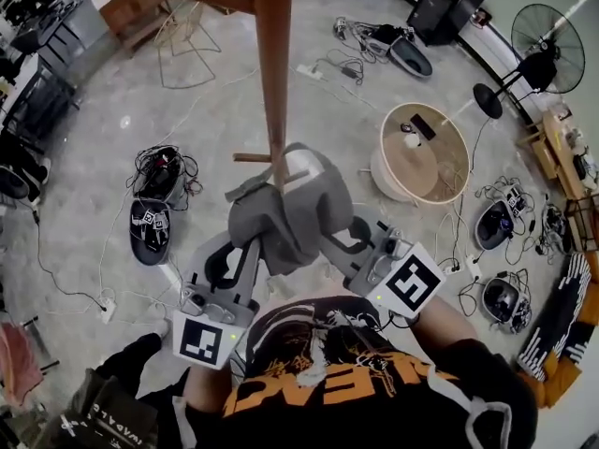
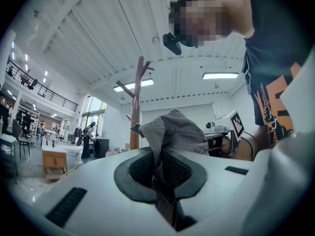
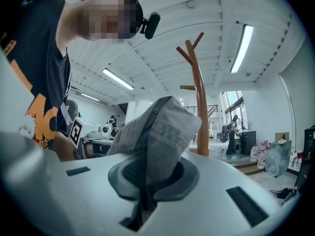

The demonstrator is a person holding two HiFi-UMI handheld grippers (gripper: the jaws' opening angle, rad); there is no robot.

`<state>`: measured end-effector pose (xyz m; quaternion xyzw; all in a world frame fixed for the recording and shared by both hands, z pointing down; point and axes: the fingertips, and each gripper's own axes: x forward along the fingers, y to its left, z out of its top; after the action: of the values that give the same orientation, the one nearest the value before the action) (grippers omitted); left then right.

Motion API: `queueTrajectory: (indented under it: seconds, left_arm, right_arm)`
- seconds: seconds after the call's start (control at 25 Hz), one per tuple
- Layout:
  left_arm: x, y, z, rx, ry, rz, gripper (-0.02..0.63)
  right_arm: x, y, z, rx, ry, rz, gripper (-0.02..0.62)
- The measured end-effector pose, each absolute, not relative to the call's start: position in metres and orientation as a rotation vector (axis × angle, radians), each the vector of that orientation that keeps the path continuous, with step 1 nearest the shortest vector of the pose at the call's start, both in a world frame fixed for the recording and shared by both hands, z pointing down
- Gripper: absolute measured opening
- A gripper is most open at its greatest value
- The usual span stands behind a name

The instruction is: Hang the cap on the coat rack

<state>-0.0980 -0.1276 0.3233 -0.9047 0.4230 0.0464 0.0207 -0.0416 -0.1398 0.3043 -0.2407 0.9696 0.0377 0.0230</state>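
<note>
While your left gripper (image 1: 248, 251) and right gripper (image 1: 335, 238) each pinch the grey cap (image 1: 285, 209) just beside the coat rack (image 1: 272, 73), you are mid-approach; next, settle it over a peg (image 1: 251, 157), then release.

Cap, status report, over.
Left hand-held gripper, right hand-held gripper: shut on cap. Cap up beside coat rack, not yet released. Nothing seen in the way.
</note>
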Motion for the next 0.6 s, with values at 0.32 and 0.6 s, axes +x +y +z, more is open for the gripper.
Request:
queueTrajectory:
  seconds: [0.32,0.6]
  left_arm:
    - [-0.099,-0.129,0.344,-2.782,1.357,0.105,0.040]
    - [-0.105,-0.141,0.358,-2.790,1.387,0.076,0.040]
  right_arm:
    - [-0.044,-0.143,0.324,-0.702,3.013,0.098,0.020]
    - [-0.050,-0.155,0.341,-0.708,3.025,0.053,0.020]
